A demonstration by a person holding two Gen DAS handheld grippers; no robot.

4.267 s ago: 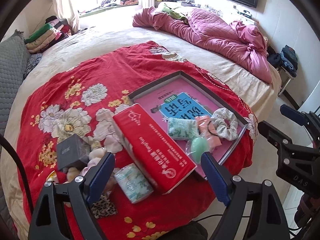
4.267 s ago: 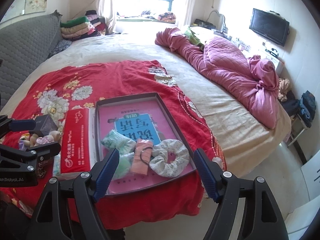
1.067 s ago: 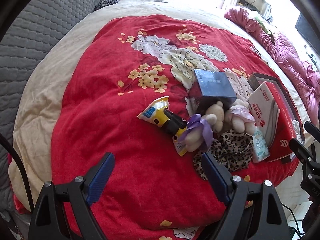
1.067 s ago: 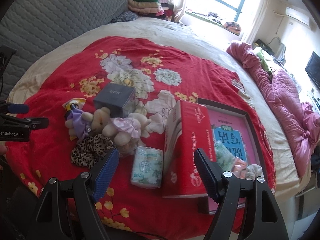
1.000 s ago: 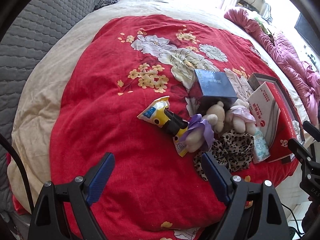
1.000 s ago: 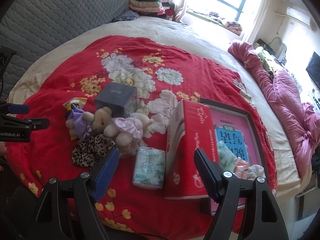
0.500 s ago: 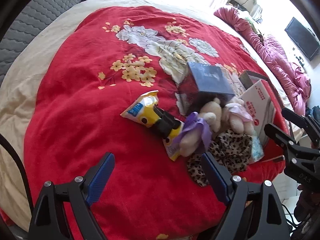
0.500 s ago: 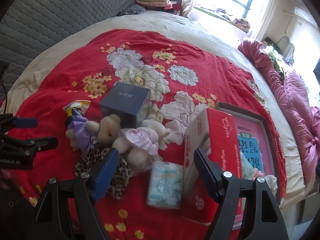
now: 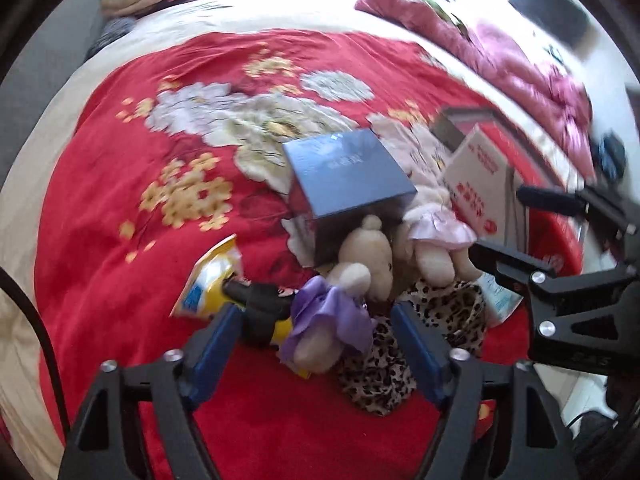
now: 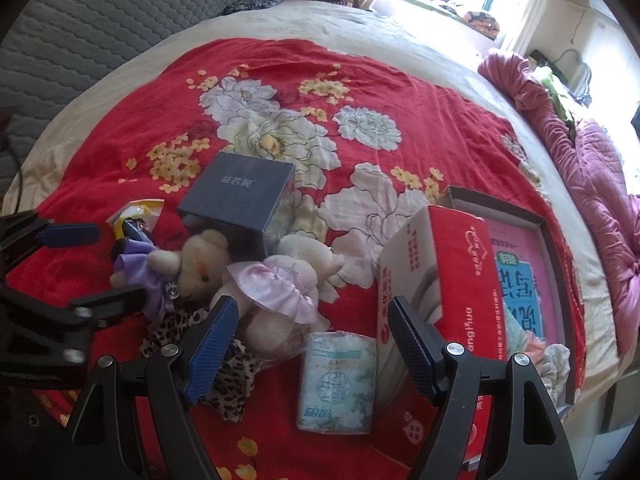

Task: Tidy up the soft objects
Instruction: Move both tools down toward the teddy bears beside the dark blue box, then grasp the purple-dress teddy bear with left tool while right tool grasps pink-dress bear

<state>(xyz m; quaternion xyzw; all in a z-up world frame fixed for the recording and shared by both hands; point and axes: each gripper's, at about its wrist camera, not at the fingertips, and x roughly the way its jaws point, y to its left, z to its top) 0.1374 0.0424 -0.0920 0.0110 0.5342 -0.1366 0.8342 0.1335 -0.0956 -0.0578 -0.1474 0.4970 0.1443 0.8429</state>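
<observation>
Two cream teddy bears lie against a dark blue box [image 9: 348, 176] on the red flowered blanket. The purple-dressed bear [image 9: 336, 316] [image 10: 160, 268] lies between the fingers of my left gripper [image 9: 316, 340]. Its jaws are closing, and the pads stand a little off the bear. The pink-dressed bear [image 10: 276, 288] lies just ahead of my right gripper [image 10: 312, 344], which is open with nothing held. A leopard-print cloth [image 9: 400, 364] lies under the bears. A pale green tissue pack [image 10: 340, 384] rests below the right gripper's fingers.
A yellow snack packet [image 9: 208, 280] lies left of the purple bear. A red tissue box [image 10: 452, 280] stands at the right beside a dark tray [image 10: 552, 240] holding a pink book and a scrunchie [image 10: 556, 364]. A grey headboard runs along the far left and a pink quilt lies at the right.
Both grippers have come down closer to the toy pile. The left gripper's jaws have narrowed around the purple-dressed bear and its view has rolled. The right gripper's jaws keep the same width.
</observation>
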